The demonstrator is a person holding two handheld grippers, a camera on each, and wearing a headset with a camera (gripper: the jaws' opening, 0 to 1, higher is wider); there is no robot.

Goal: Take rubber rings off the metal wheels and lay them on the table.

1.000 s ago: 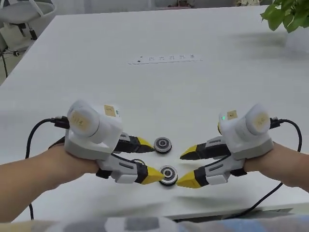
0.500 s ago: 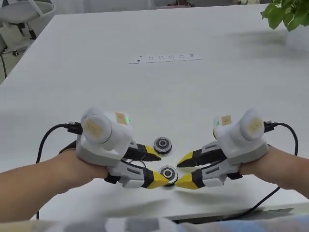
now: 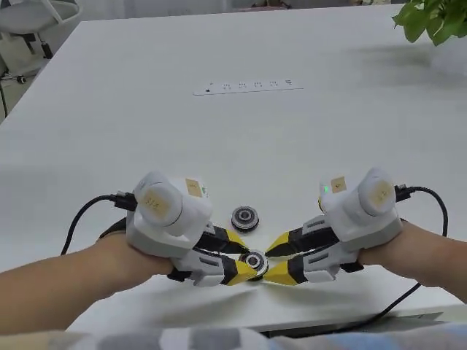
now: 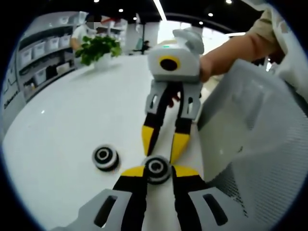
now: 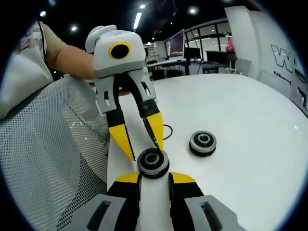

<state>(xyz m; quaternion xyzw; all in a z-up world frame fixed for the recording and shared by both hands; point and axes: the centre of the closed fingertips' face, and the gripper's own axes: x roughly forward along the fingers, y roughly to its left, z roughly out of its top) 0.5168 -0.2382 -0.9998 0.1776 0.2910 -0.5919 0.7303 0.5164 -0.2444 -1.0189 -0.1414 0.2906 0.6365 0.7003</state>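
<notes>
The left gripper (image 3: 242, 257) is held low over the near edge of the white table (image 3: 219, 146), its yellow-tipped jaws parted about as wide as the near metal wheel (image 4: 157, 168), which lies flat between the tips in the left gripper view. The tips are seen right beside the wheel's rim on either side, but whether it is actually clamped cannot be told. The right gripper (image 3: 275, 259) is pointed at the same wheel from the opposite side. Its jaws are spread, and its tips are seen at the wheel's edge with most of the wheel just ahead of them. A dark rubber ring (image 5: 141, 163) is still seated round this wheel. A second wheel (image 3: 245, 217), also ringed in black, lies flat just beyond the grippers, apart from both. A black cable (image 3: 84, 215) is trailed from the left gripper. Farther off, a white power strip (image 3: 248, 87) lies on the table and a green plant (image 3: 430, 22) stands at the far right corner.
</notes>
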